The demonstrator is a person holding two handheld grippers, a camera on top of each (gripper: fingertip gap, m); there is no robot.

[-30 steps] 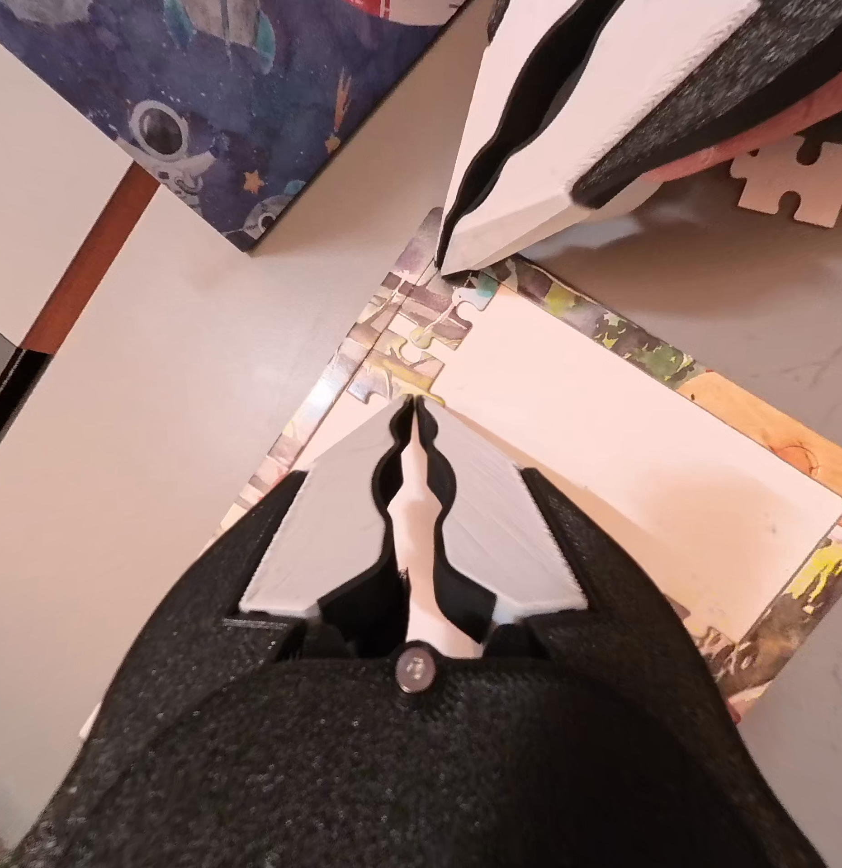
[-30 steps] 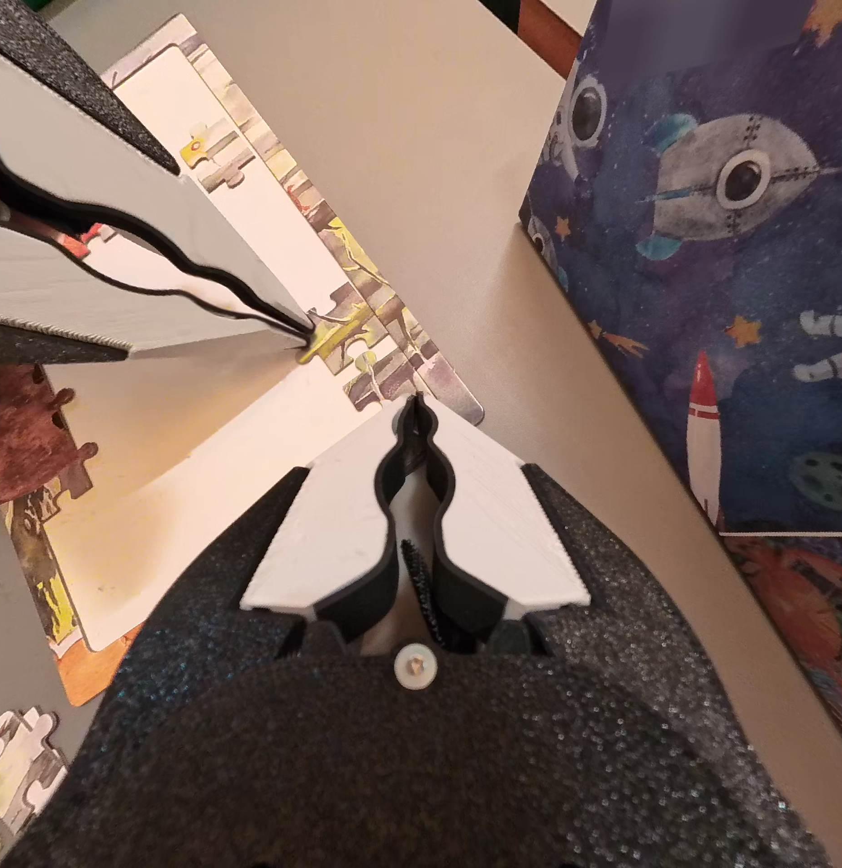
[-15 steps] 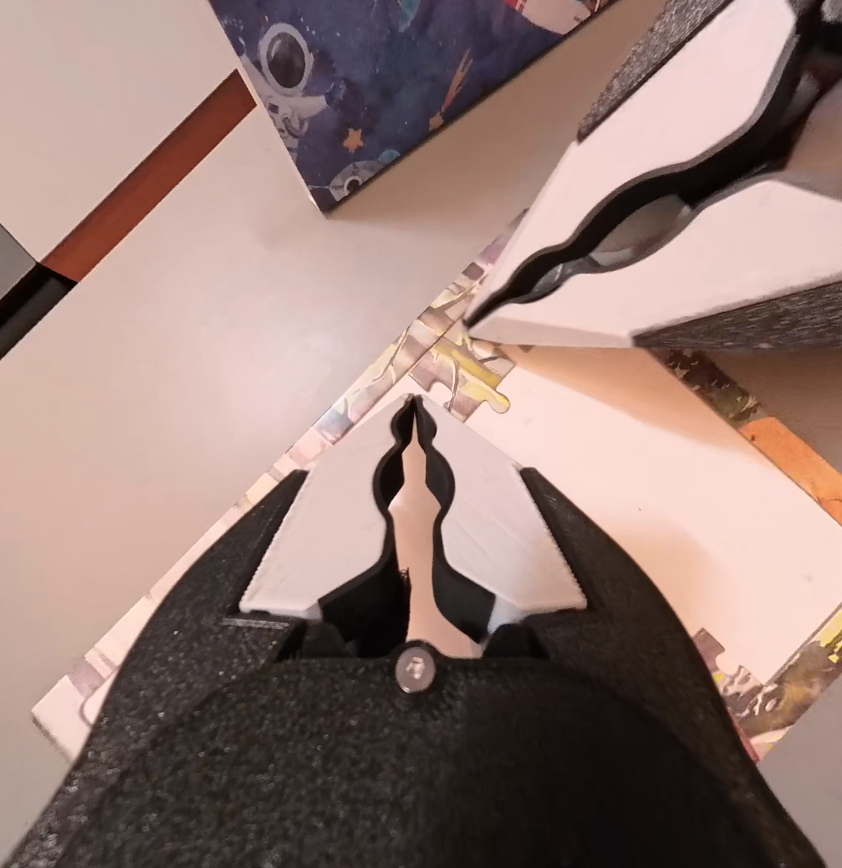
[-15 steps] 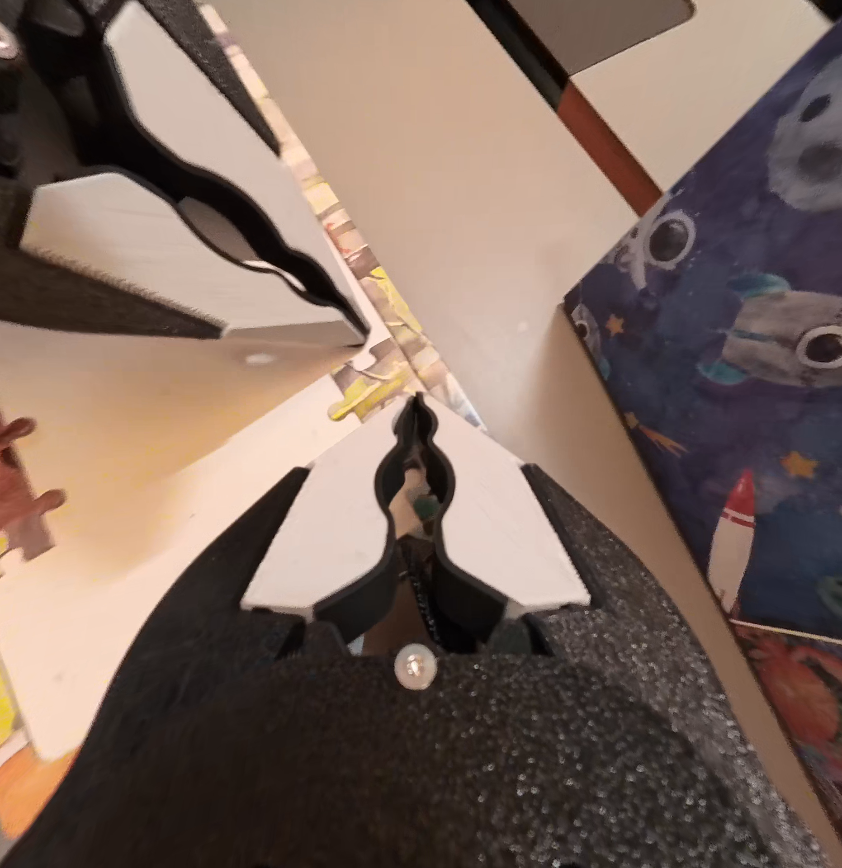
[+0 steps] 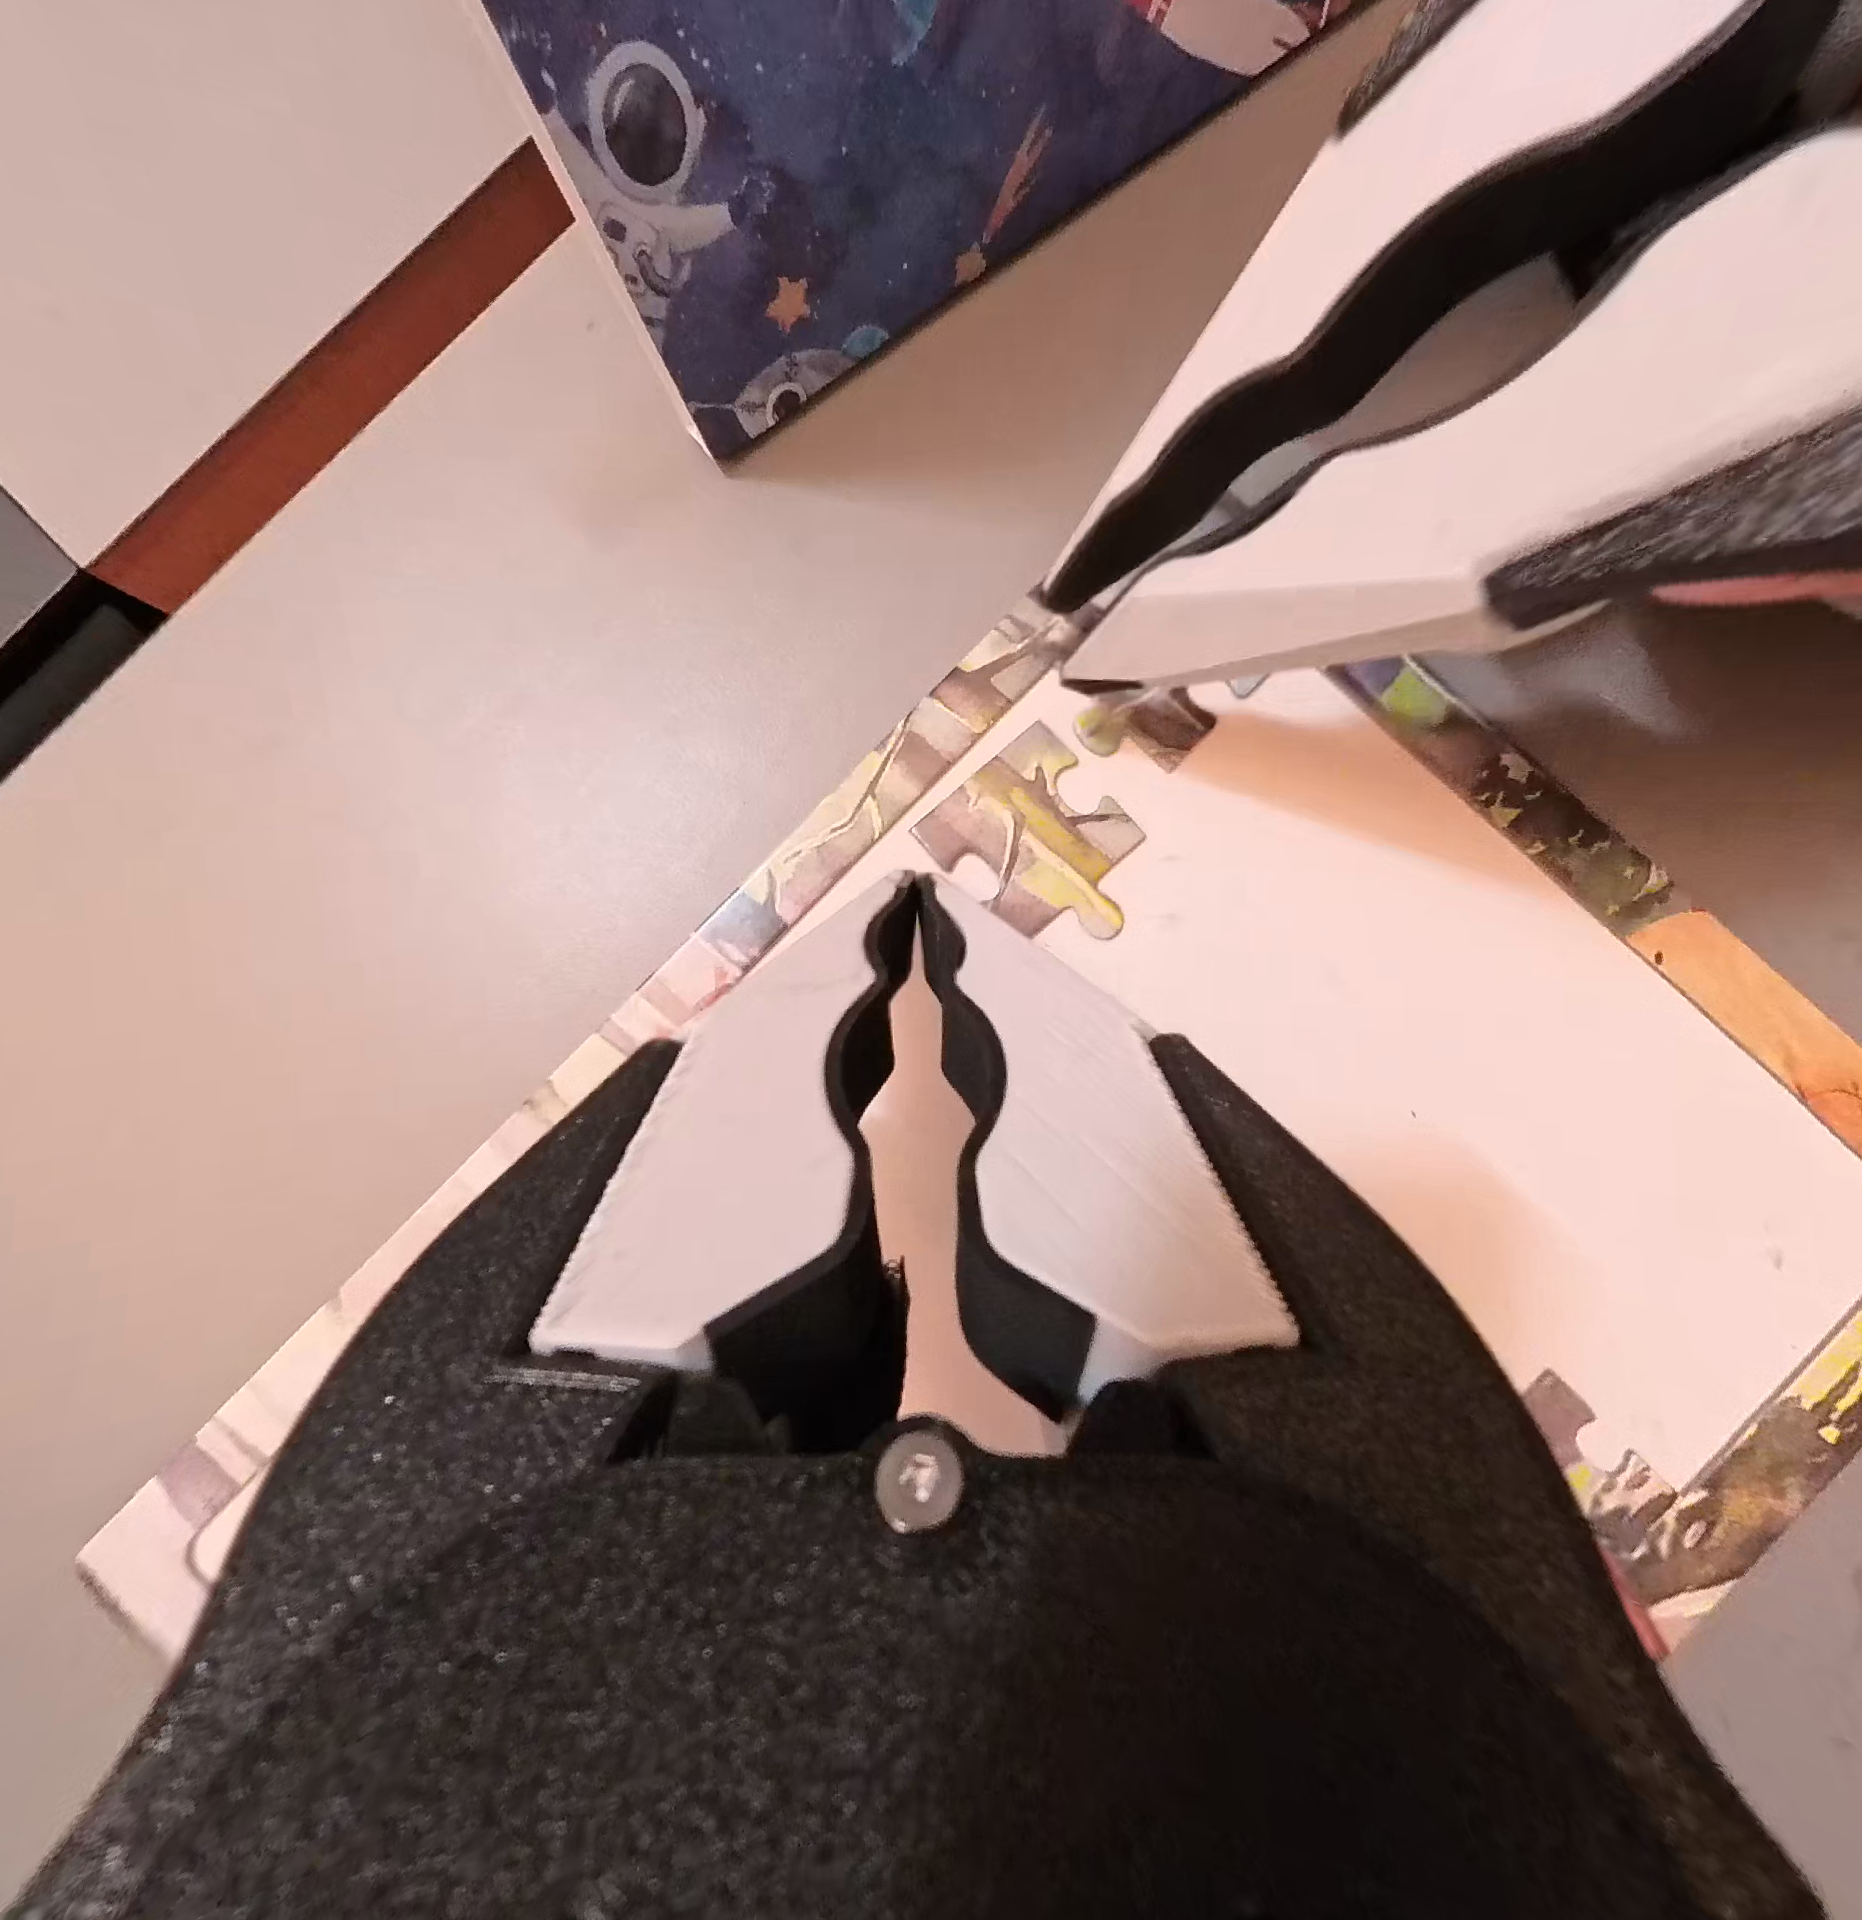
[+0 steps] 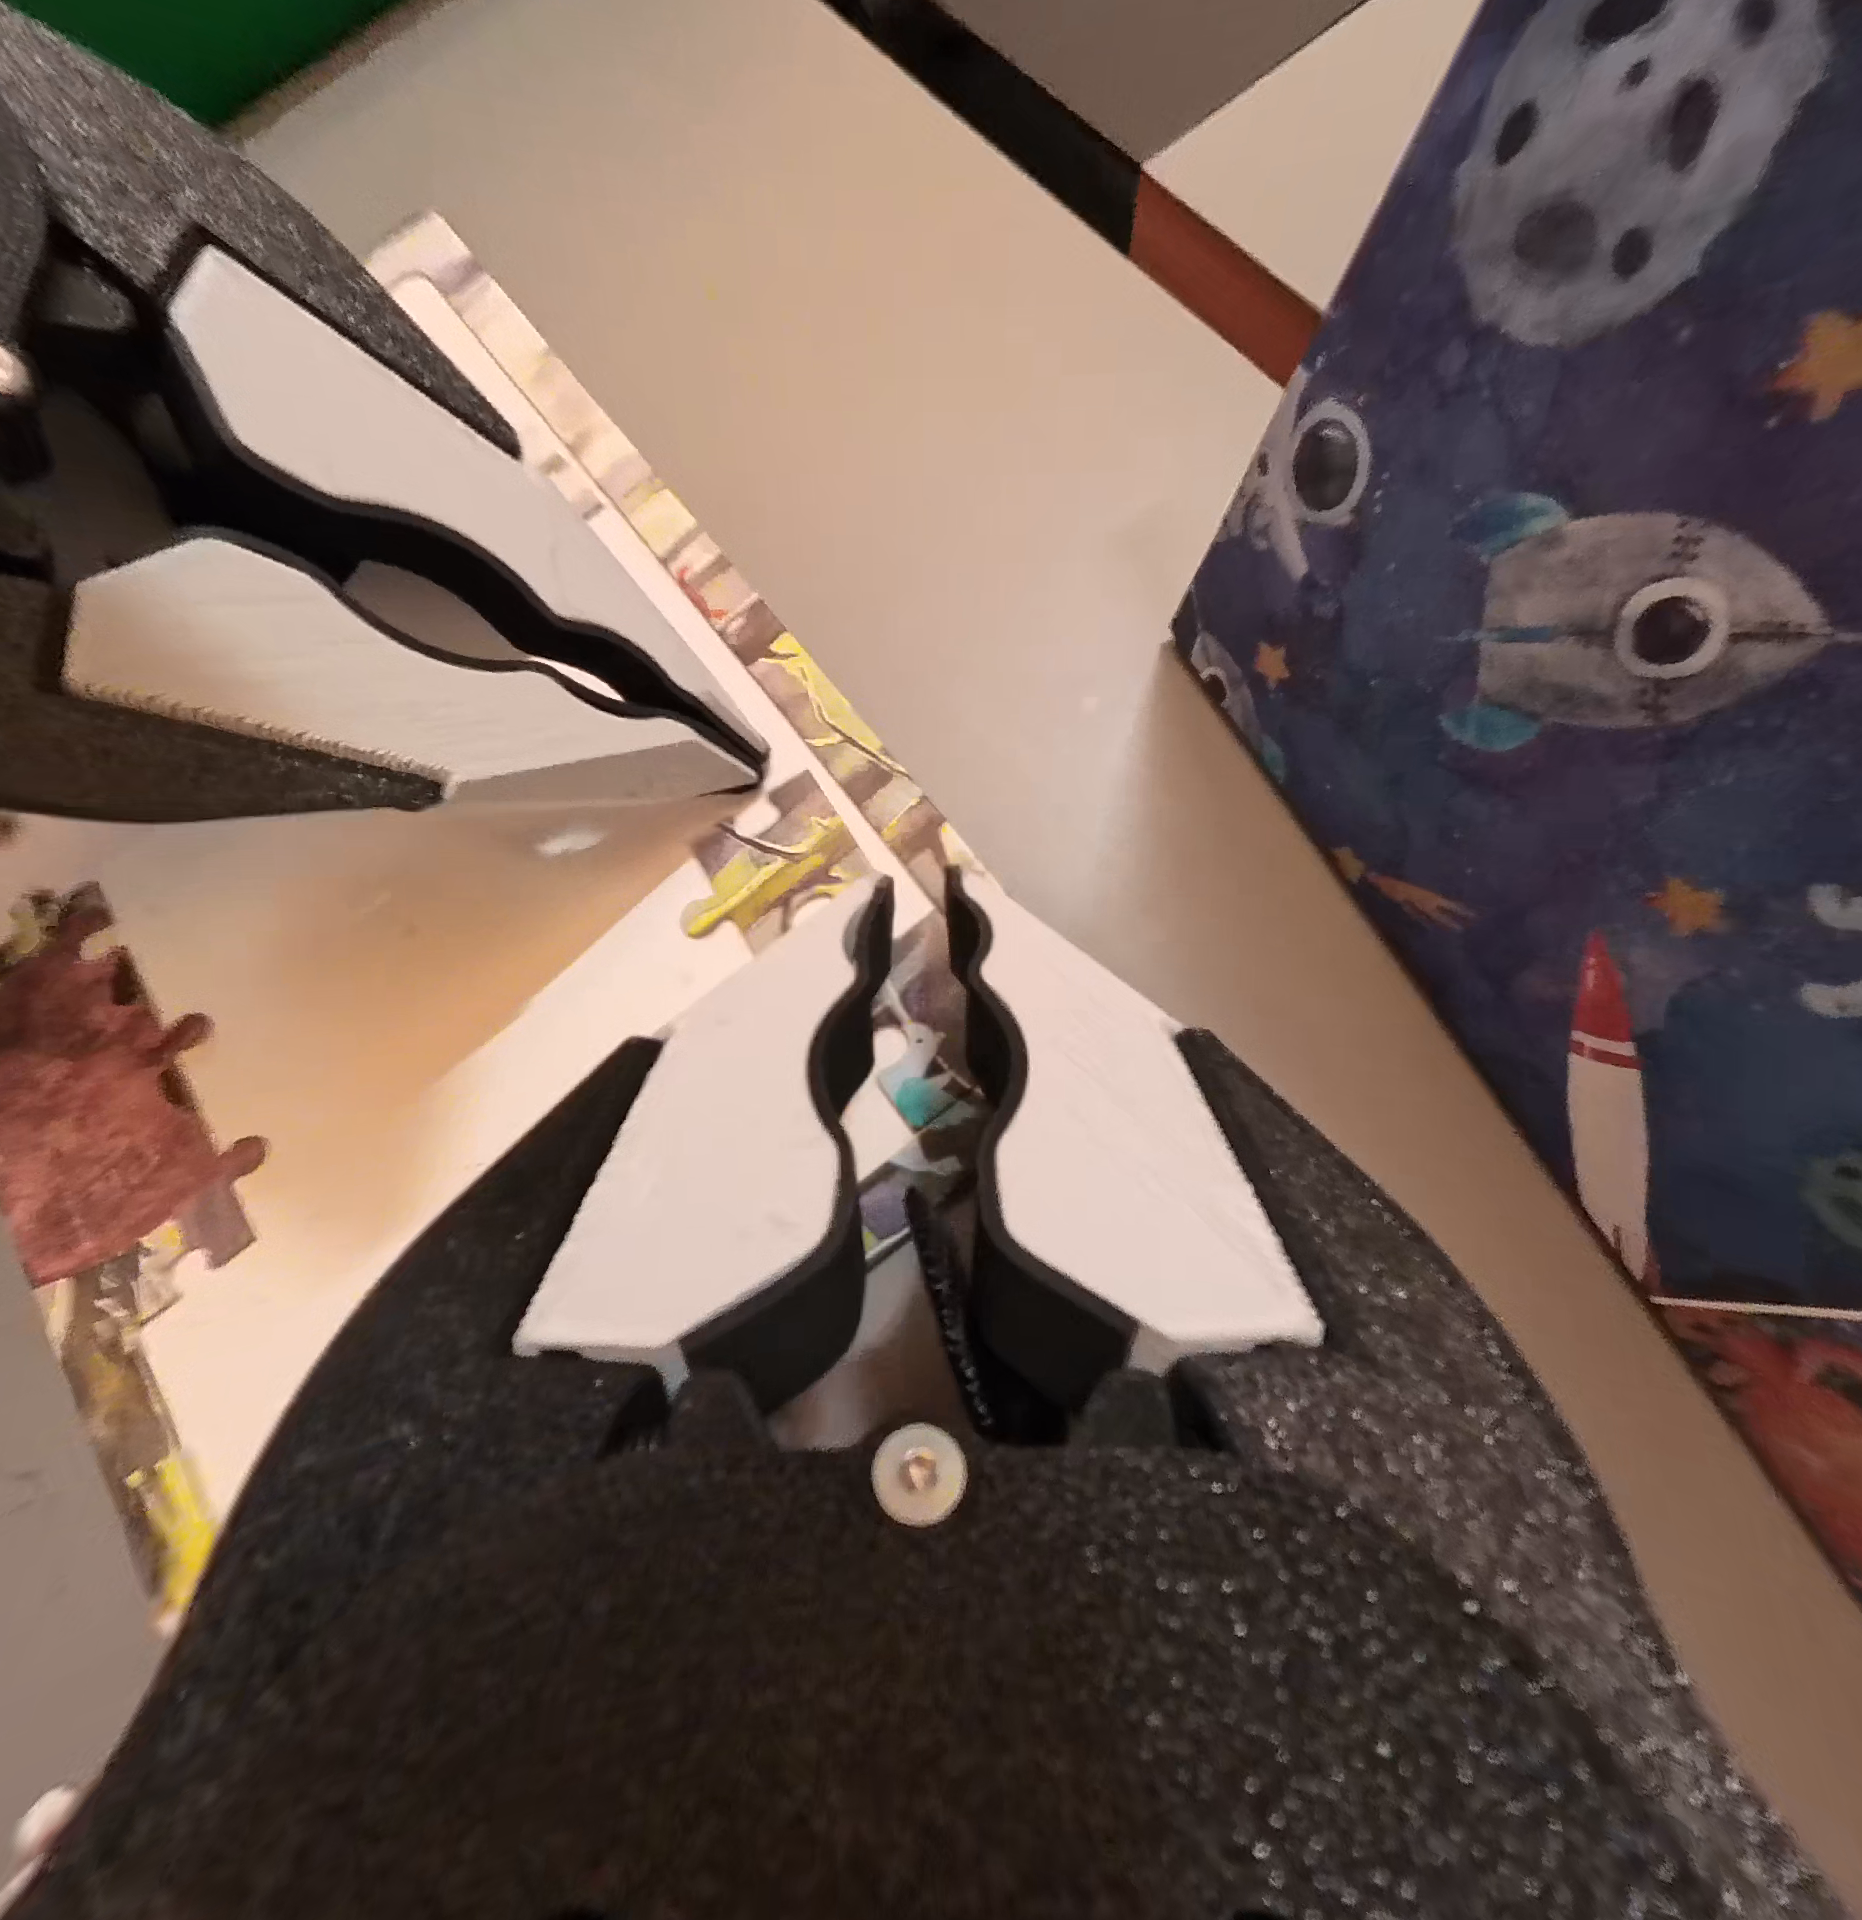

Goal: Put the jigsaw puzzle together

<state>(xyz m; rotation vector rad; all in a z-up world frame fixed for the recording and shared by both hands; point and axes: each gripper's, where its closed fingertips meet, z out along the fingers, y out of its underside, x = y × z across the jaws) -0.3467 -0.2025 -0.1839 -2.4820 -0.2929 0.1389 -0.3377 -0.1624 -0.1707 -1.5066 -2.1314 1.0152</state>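
Comparing with half a second before, the right gripper point(image 6: 916, 883) is found with its jaws narrowly parted, where they had been pressed together. A teal-and-white puzzle piece point(image 6: 914, 1075) is now seen through the gap, lying below the fingers at the corner of the puzzle tray point(image 6: 335, 935). It is judged that this piece has just been released into the corner, though whether it is fully seated cannot be told. In the left wrist view, only an edge of a piece shows under the right gripper point(image 5: 1062, 613) at upper right.

The left gripper point(image 5: 916, 883) has been carried along the tray border, and its jaws are held together on nothing. Its tips are set at centre frame, just beside a yellow-and-grey puzzle piece point(image 5: 1020, 852) that lies inside the tray point(image 5: 1374, 1039) against the printed border. In the right wrist view, the left gripper point(image 6: 745, 774) enters from the upper left, tips angled down towards the same piece point(image 6: 781, 883).

Most of the tray is still bare; a reddish-brown piece point(image 6: 85, 1070) rests at its left edge. The space-themed box point(image 5: 802, 208) stands on the table point(image 5: 387, 727), apart from the tray
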